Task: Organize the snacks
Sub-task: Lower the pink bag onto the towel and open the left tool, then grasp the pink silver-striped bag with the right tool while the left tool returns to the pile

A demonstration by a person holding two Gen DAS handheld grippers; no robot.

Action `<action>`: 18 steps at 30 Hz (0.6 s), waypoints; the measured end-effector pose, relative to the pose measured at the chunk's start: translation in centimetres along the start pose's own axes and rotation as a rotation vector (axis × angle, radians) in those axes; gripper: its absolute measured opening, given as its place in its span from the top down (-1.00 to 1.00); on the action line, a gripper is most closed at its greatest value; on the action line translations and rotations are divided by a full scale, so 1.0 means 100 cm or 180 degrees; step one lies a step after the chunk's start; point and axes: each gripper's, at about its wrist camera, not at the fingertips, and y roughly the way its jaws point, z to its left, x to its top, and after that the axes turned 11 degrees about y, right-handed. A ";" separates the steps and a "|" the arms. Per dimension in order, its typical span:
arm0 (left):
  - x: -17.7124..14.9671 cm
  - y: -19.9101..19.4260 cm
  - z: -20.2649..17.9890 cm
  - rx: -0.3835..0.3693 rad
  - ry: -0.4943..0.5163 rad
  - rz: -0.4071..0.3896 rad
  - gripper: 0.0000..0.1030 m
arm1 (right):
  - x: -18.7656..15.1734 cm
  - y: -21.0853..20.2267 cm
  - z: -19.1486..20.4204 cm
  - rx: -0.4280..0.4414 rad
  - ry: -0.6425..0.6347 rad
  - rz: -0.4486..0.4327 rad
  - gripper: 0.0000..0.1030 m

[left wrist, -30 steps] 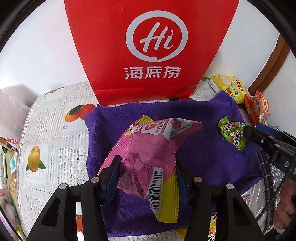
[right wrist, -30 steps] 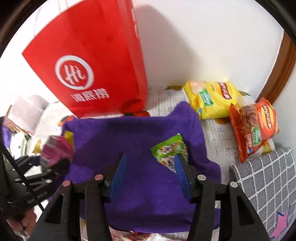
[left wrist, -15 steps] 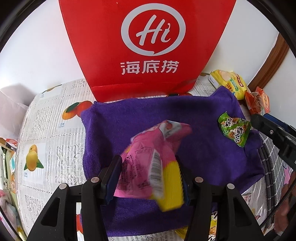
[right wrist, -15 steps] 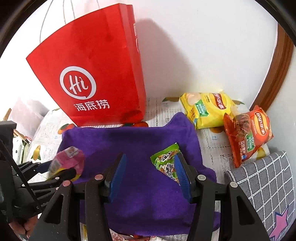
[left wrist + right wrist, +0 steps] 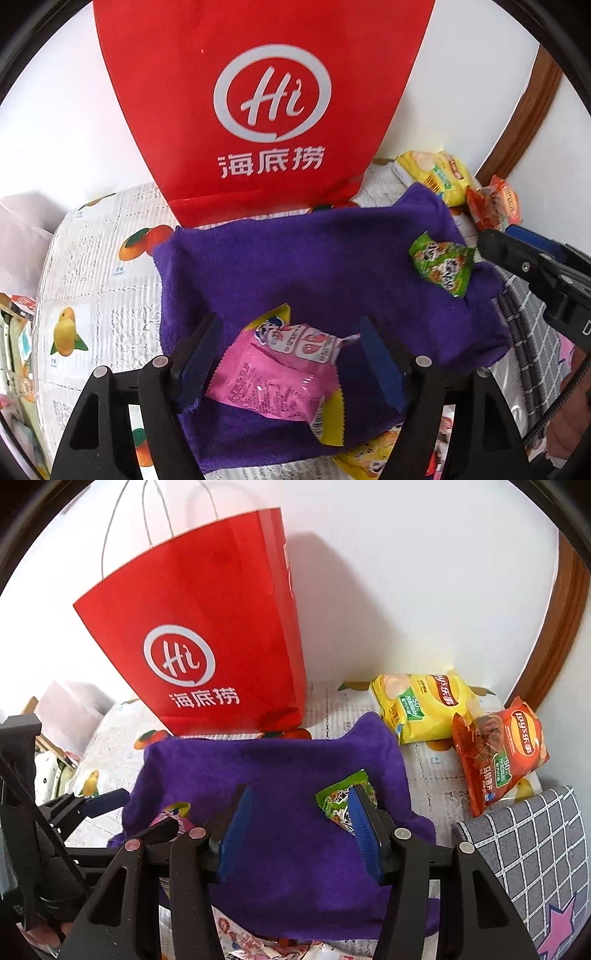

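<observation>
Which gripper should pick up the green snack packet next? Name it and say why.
Right. The right gripper is open and empty, with the green snack packet just by its fingertip on the purple towel. The left gripper has just opened over the pink snack packet, farther away.

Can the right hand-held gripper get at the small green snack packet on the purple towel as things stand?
Probably yes: the right hand-held gripper is open and empty, the small green snack packet lies uncovered on the purple towel beside its right finger, nothing between.
</observation>
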 end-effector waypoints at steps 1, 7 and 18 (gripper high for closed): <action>0.000 -0.002 0.000 -0.0013 -0.0010 -0.0009 -0.46 | 0.001 -0.002 0.000 0.0002 0.0007 -0.0009 -0.05; 0.000 -0.020 0.004 0.0039 -0.0026 -0.0119 -0.46 | -0.005 -0.024 -0.003 0.0049 0.0108 -0.0067 -0.16; -0.002 -0.068 0.001 0.0060 0.0010 -0.0427 -0.46 | -0.057 -0.076 -0.027 -0.0089 0.0322 -0.0079 -0.20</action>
